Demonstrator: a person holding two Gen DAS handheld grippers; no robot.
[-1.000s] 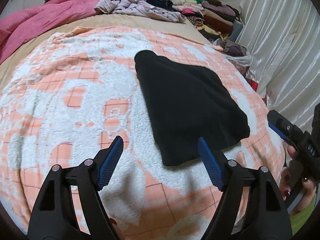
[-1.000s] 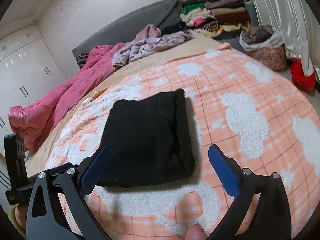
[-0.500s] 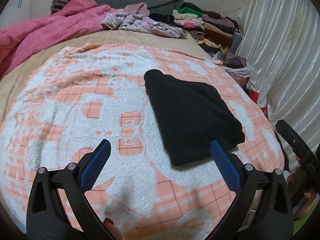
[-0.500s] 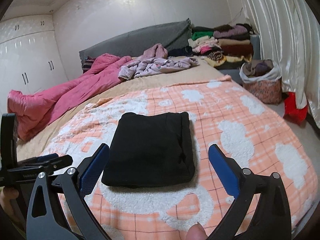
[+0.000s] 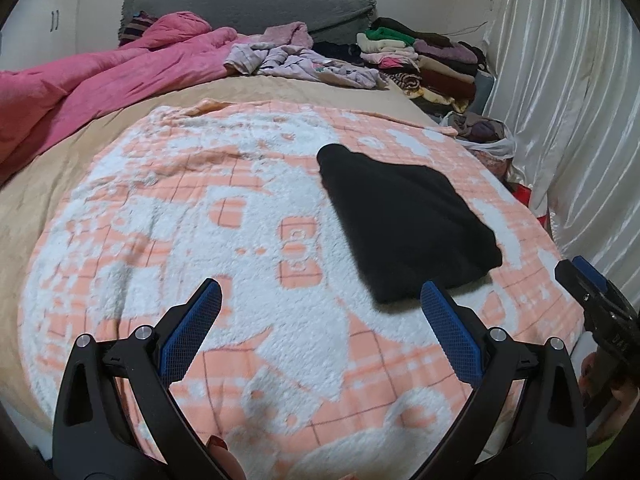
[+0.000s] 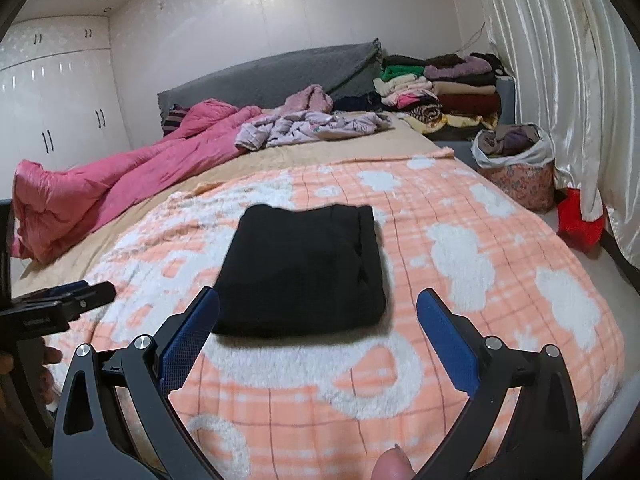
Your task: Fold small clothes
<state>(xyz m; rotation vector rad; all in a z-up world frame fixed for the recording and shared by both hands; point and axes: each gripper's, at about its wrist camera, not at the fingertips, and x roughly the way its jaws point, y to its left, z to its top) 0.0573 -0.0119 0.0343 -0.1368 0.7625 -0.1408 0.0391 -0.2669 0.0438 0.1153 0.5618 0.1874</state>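
A black garment [image 5: 404, 220] [image 6: 304, 272] lies folded into a flat rectangle on the orange-and-white fleece blanket [image 5: 240, 240] [image 6: 460, 264]. My left gripper [image 5: 320, 296] hovers open above the blanket, short of the garment's near corner, with nothing between its blue pads. My right gripper [image 6: 318, 300] is open too, held back from the garment's near edge and holding nothing. Each gripper shows at the edge of the other's view: the right gripper [image 5: 592, 292] at far right, the left gripper [image 6: 64, 300] at far left.
A pink quilt [image 5: 100, 76] and a heap of lilac clothes [image 5: 304, 60] lie at the far end of the bed. Stacked folded clothes [image 6: 444, 88] stand at the back right, a full laundry basket [image 6: 516, 164] beside the bed, and white curtains [image 6: 560, 80] along the right.
Both grippers have drawn back and lifted away from the black garment, which stays put on the blanket. The left jaws have opened wider.
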